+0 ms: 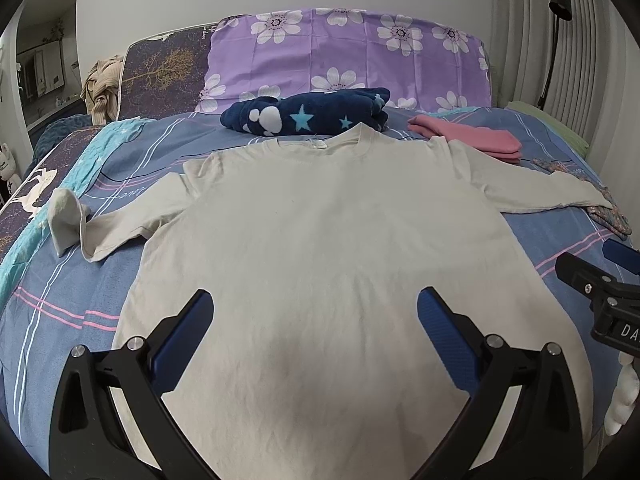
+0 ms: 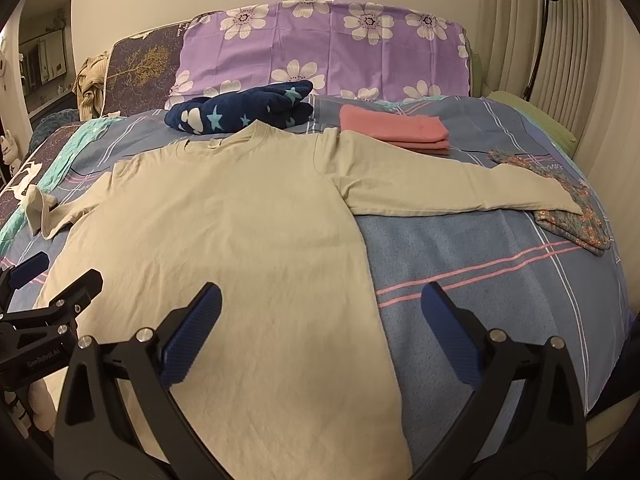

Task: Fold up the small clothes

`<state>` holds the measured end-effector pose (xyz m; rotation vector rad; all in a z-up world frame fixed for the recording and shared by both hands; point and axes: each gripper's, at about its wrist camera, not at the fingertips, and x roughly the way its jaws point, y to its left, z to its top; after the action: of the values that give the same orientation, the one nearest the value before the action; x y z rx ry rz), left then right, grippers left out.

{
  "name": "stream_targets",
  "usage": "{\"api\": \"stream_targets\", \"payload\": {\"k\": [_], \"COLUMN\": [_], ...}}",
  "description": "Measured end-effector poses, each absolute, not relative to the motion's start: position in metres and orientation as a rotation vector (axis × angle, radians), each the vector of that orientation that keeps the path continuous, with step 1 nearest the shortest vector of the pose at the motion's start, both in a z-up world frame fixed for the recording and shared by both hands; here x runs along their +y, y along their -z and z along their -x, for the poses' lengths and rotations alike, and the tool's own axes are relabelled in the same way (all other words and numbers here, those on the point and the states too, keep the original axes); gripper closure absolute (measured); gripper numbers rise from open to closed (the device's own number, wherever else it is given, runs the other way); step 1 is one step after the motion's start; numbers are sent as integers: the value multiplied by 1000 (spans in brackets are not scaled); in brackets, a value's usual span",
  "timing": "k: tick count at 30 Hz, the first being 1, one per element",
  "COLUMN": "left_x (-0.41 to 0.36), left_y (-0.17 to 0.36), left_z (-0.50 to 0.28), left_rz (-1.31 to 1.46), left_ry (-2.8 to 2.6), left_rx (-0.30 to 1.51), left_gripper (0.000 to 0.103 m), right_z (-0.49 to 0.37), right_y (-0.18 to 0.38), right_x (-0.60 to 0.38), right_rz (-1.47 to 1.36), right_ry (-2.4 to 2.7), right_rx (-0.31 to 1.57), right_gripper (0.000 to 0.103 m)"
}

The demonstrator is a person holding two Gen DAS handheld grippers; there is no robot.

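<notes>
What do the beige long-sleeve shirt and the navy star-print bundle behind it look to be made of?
Beige shirt: likely thin cotton jersey, matte; it lies flat with fine creases and a ribbed collar. Navy bundle: probably fleece or plush; thick, fuzzy, rounded folds. Fibre content cannot be confirmed.

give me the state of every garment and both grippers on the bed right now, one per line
beige long-sleeve shirt: spread flat, unfolded, left cuff curled up
navy star garment: folded, behind the collar
pink garment: folded flat
floral garment: under the right sleeve's cuff, fold unclear
left gripper: jaws open, over the shirt's lower part
right gripper: jaws open, over the shirt's right edge
</notes>
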<state>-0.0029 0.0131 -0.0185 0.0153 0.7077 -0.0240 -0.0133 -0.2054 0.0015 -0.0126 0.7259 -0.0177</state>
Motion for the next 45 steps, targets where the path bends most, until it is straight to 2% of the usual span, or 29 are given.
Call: {"api": "stream_targets", "payload": {"k": [28,30,32,35,36,40,45], "left_x": [19,22,25,34,39,72,137], "left_y": [25,26,27,28,28,26,19], "left_z": [-1,-2,-4,-6,-7,-16,-38], "left_rz": [-8,1,11,29,44,105,178], "left_ry": [7,5,5,9,9,-36,-184], "left_rx": [723,727,731,731,727,719,725], "left_gripper": [1,1,1,1,1,3,16], "right_z": [10,9,6,1,-1,-4,-6], "right_y": [6,6,8,12,15,20,22], "right_x": [-204,-203,-203,-201,-201,-198,-201], "right_rz": [54,57,52,30,23,32,26], "right_ry": [11,-1,-36,-101,-118,-109,-90], "right_rx": [712,711,725,766,781,795,802], "right_gripper": [3,6,13,36,38,39,36]}}
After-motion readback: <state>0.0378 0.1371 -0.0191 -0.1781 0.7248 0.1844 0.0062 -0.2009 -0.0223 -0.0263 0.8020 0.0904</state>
